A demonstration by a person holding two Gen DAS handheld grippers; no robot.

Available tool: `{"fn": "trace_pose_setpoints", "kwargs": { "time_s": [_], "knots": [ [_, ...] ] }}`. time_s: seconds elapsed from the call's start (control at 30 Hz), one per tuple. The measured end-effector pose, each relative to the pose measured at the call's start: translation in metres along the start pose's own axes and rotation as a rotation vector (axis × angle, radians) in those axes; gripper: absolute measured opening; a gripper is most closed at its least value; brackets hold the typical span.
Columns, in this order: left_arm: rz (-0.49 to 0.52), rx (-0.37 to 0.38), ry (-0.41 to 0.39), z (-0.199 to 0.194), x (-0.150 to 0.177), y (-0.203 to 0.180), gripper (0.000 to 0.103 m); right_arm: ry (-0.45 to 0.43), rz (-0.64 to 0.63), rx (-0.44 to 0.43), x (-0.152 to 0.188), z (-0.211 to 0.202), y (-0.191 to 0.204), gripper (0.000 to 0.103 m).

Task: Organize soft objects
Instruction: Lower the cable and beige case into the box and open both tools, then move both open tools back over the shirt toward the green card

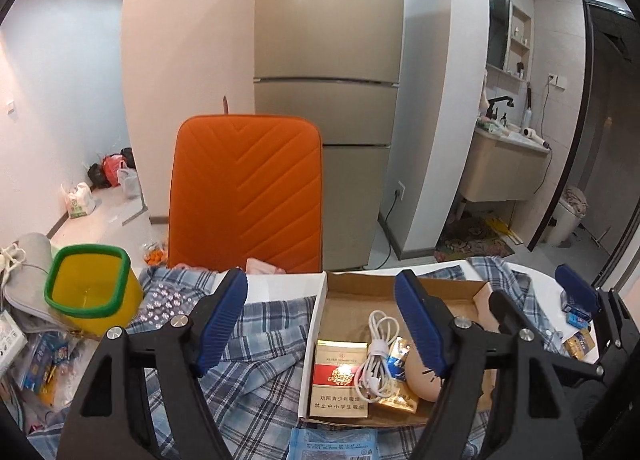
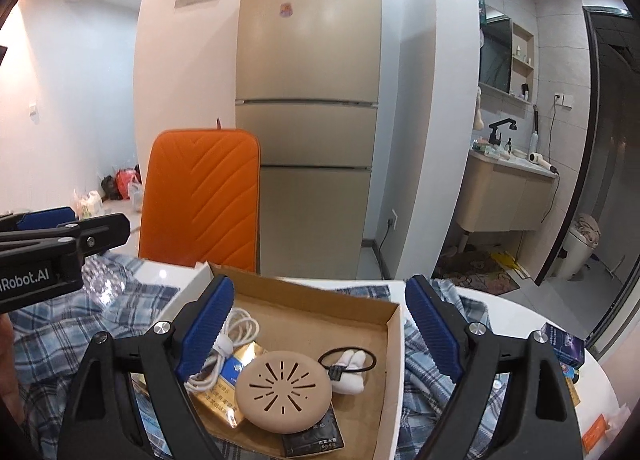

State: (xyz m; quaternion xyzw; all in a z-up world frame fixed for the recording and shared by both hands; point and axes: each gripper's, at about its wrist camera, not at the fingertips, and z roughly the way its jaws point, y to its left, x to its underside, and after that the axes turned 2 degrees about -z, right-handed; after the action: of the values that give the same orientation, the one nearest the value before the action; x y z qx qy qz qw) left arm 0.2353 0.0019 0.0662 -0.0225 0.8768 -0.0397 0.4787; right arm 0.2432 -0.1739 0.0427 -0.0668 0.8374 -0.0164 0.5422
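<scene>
A blue plaid cloth [image 1: 260, 340] lies rumpled across the white table [image 2: 500, 308], running under and around an open cardboard box [image 1: 440, 288]. My left gripper [image 1: 320, 284] hovers open over the cloth and the box's left wall, with nothing between its blue pads. My right gripper [image 2: 320, 288] is open above the box [image 2: 394, 340], also holding nothing. The box holds a white cable [image 2: 240, 324], a beige round disc [image 2: 284, 392], a black hair tie [image 2: 348, 360] and cigarette packs [image 1: 340, 380]. A grey fabric pouch [image 1: 28, 260] lies at the far left.
A yellow bin with a green rim [image 1: 92, 292] stands left of the cloth. An orange chair back [image 1: 248, 188] rises just behind the table, with a fridge [image 1: 328, 60] beyond it. Small packets [image 1: 40, 364] crowd the left edge and small boxes [image 2: 564, 344] the right.
</scene>
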Motion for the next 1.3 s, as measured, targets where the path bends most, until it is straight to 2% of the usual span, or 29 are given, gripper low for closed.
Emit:
{"fn": "trace_pose_setpoints", "kwargs": {
  "time_s": [0.13,0.23,0.27,0.3,0.37,0.43,0.57,0.77,1.0,1.07,1.17,1.3],
  "knots": [
    [0.012,-0.013,-0.048,-0.013,-0.002,-0.003,0.083,-0.045,0.015,0.001,-0.008,-0.015,-0.005,0.089],
    [0.010,-0.010,-0.118,-0.031,-0.006,-0.005,0.096,-0.086,0.037,0.004,-0.014,-0.028,-0.012,0.090],
    [0.006,-0.008,-0.142,-0.038,-0.007,-0.005,0.097,-0.101,0.044,0.004,-0.016,-0.033,-0.014,0.094],
    [0.004,-0.006,-0.164,-0.044,-0.007,-0.005,0.098,-0.119,0.046,0.006,-0.018,-0.040,-0.015,0.102],
    [0.004,-0.002,-0.204,-0.058,-0.010,-0.007,0.102,-0.185,0.039,0.013,-0.022,-0.056,-0.016,0.103],
    [0.000,-0.003,-0.240,-0.071,-0.012,-0.008,0.102,-0.246,0.014,0.039,-0.026,-0.073,-0.013,0.103],
    [-0.020,-0.008,-0.292,-0.097,-0.012,-0.008,0.102,-0.303,0.011,0.028,-0.035,-0.102,-0.012,0.103],
    [-0.061,0.038,-0.315,-0.136,-0.013,-0.006,0.102,-0.366,0.003,0.031,-0.046,-0.144,-0.013,0.103],
    [-0.011,-0.008,-0.363,-0.172,-0.004,-0.012,0.102,-0.388,0.001,0.018,-0.051,-0.183,-0.017,0.103],
    [-0.036,-0.016,-0.370,-0.178,0.006,-0.010,0.102,-0.393,-0.007,0.019,-0.047,-0.195,-0.019,0.103],
    [-0.024,0.013,-0.346,-0.177,0.026,-0.013,0.102,-0.388,-0.001,-0.022,-0.034,-0.211,-0.025,0.103],
    [0.031,0.010,-0.288,-0.177,0.048,-0.020,0.102,-0.357,0.003,-0.039,-0.014,-0.223,-0.027,0.103]
  ]
}}
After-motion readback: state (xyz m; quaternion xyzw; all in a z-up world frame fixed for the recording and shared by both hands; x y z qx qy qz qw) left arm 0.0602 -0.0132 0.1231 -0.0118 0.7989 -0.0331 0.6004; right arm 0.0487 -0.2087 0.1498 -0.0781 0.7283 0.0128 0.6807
